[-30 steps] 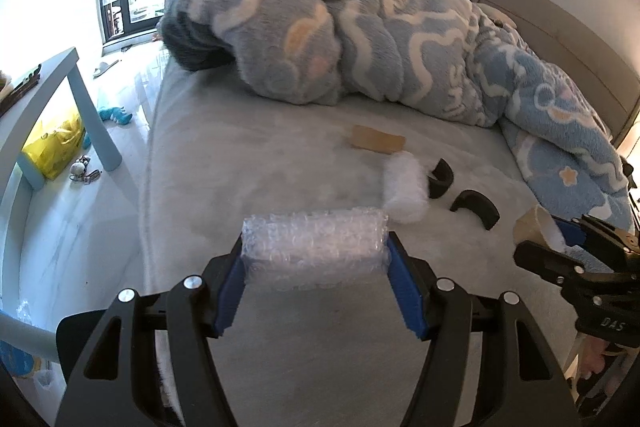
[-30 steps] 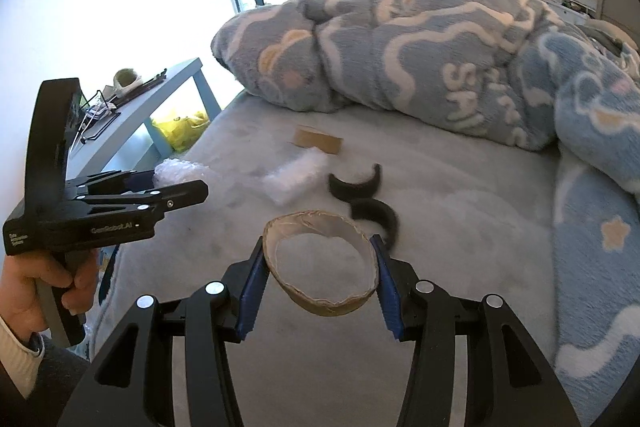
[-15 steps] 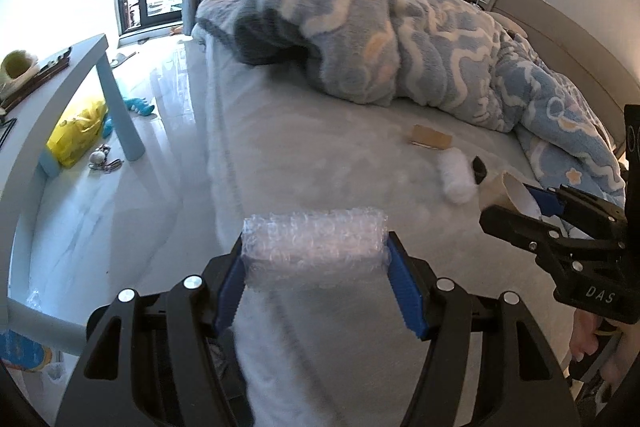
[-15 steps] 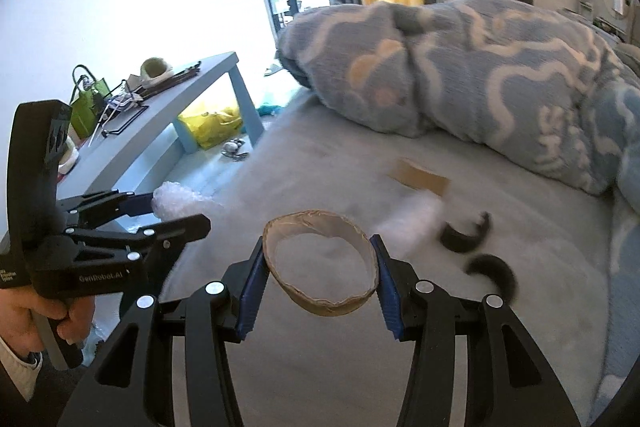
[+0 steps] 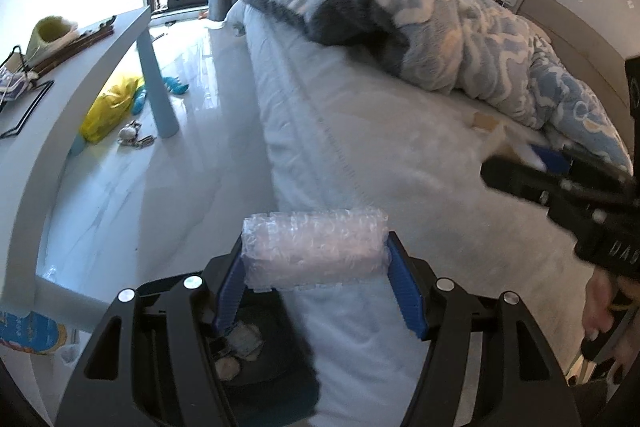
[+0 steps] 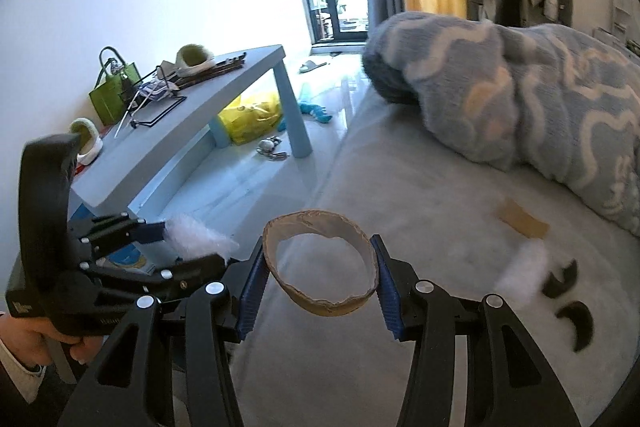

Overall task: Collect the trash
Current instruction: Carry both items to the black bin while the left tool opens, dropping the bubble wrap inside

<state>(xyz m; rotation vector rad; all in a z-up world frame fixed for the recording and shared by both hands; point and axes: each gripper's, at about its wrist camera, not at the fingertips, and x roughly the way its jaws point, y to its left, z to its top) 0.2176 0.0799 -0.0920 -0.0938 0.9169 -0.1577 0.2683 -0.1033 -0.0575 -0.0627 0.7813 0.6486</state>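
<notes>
The roll of bubble wrap [image 5: 314, 247] sits clamped between the left gripper [image 5: 316, 269] pads, and the cardboard ring [image 6: 320, 263] is pinched the same way in the right gripper [image 6: 318, 277]; both have swung away from the middle of the bed [image 5: 400, 163] to its edge, where a dark bin [image 5: 256, 343] (some scraps already inside) now shows right under the left gripper, so dropping looks like the next step. A cardboard scrap [image 6: 522, 223], a white wad [image 6: 520, 267] and two black curved pieces [image 6: 568, 297] remain on the grey sheet near the rumpled blue blanket [image 6: 520, 91], with a pale blue table [image 6: 192, 131] beside the bed.

Wrist views (close) sharing bed [image 5: 400, 155]
</notes>
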